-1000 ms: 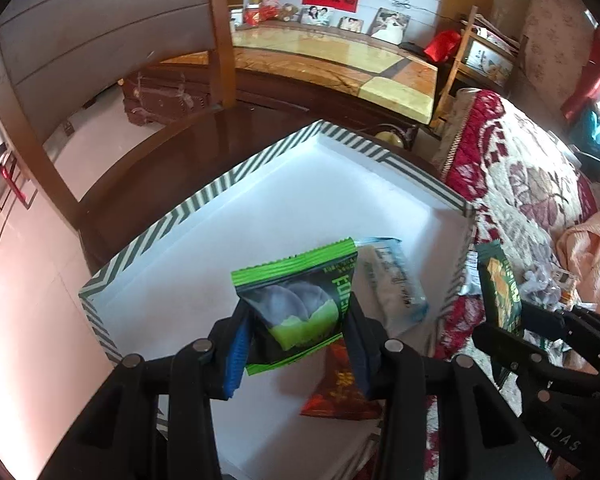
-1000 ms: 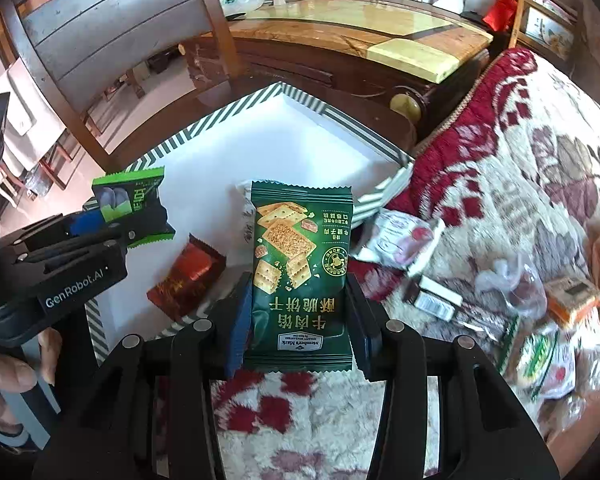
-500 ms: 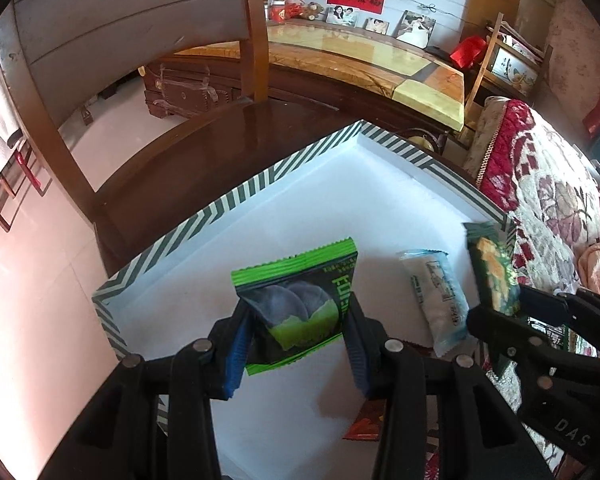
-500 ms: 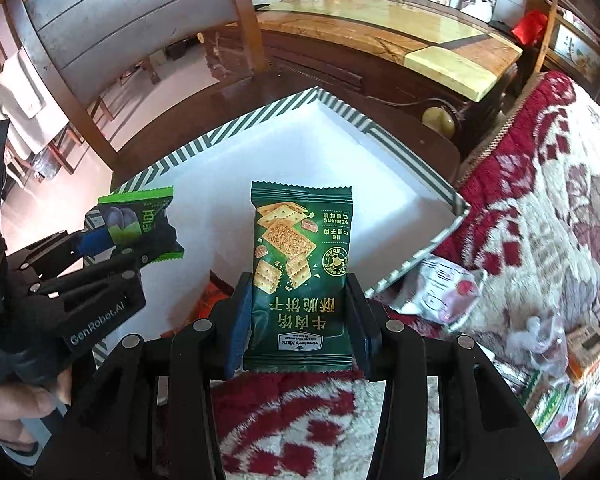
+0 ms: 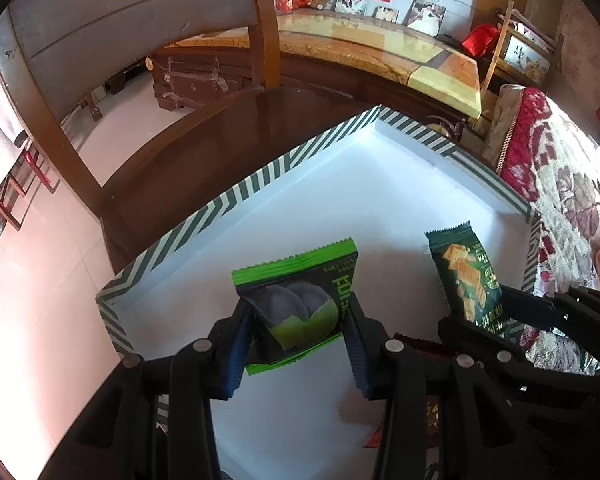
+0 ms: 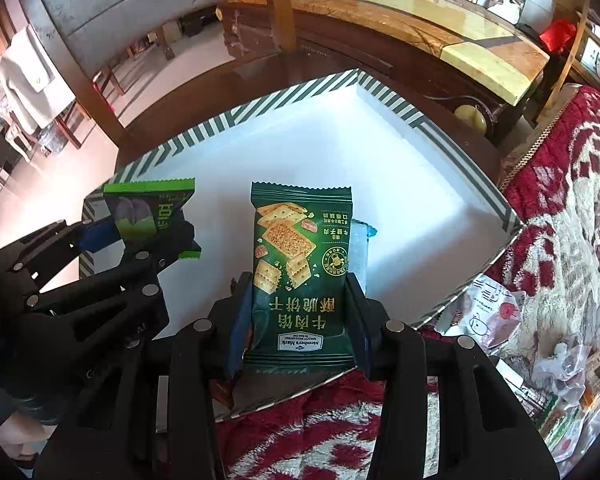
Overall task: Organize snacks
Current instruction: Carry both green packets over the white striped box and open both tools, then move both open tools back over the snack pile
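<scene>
- The left gripper (image 5: 298,330) has its two blue-padded fingers (image 5: 236,344) part way apart, clamped on the sides of a bright green packet (image 5: 296,300). The packet hangs tilted above the near left part of the tray.
- The right gripper (image 6: 300,316) has its fingers (image 6: 358,320) about as far apart, pressing both edges of a dark green cracker packet (image 6: 300,256). This packet stands upright over the tray's near edge.
- In the right view the left gripper (image 6: 140,236) sits to the left, close beside the right one.
- The tray (image 5: 260,180) is white inside, with a green-and-white striped rim, and rests on a dark wooden table (image 5: 188,160).
- Inside the tray lie a pale packet (image 6: 360,252), mostly hidden behind the cracker packet, and a red-brown packet (image 5: 416,346) at the near edge.
- To the right, a red floral blanket (image 6: 560,208) holds more loose snacks (image 6: 496,316), outside the tray.
</scene>
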